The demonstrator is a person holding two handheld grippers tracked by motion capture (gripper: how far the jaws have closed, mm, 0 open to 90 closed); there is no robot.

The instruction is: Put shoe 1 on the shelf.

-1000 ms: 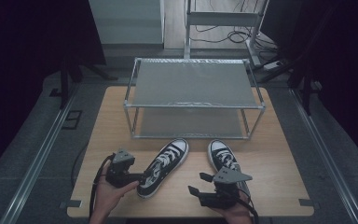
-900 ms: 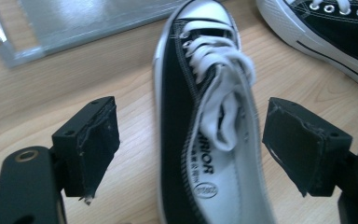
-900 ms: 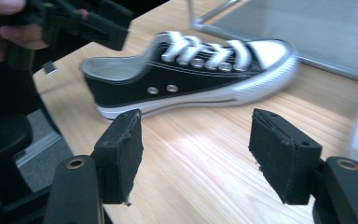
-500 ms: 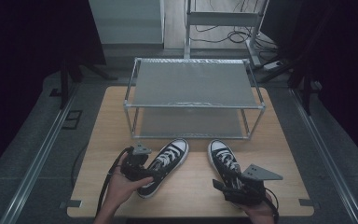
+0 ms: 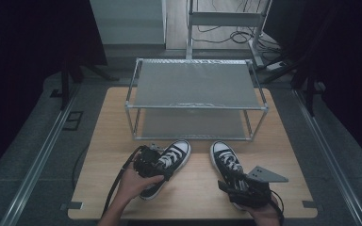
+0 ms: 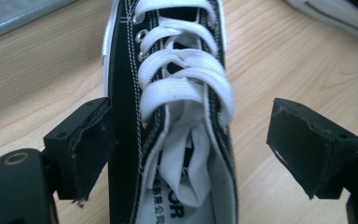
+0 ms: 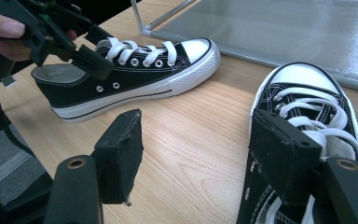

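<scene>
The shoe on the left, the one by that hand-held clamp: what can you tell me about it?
The left sneaker is a low black canvas shoe with white laces, metal eyelets, white stitching, a white rubber toe cap and a white sole with a dark stripe. It rests on the wooden table, toe angled toward the metal rack. The left gripper straddles its opening with the jaws apart: one pad lies against the shoe's side, the other stands clear. Printed letters show on the insole.

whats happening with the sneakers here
A person holds a gripper in each hand over two black-and-white sneakers on a wooden table, in front of a metal rack. The left gripper straddles the left sneaker, jaws open. The right gripper is open beside the right sneaker.
</scene>
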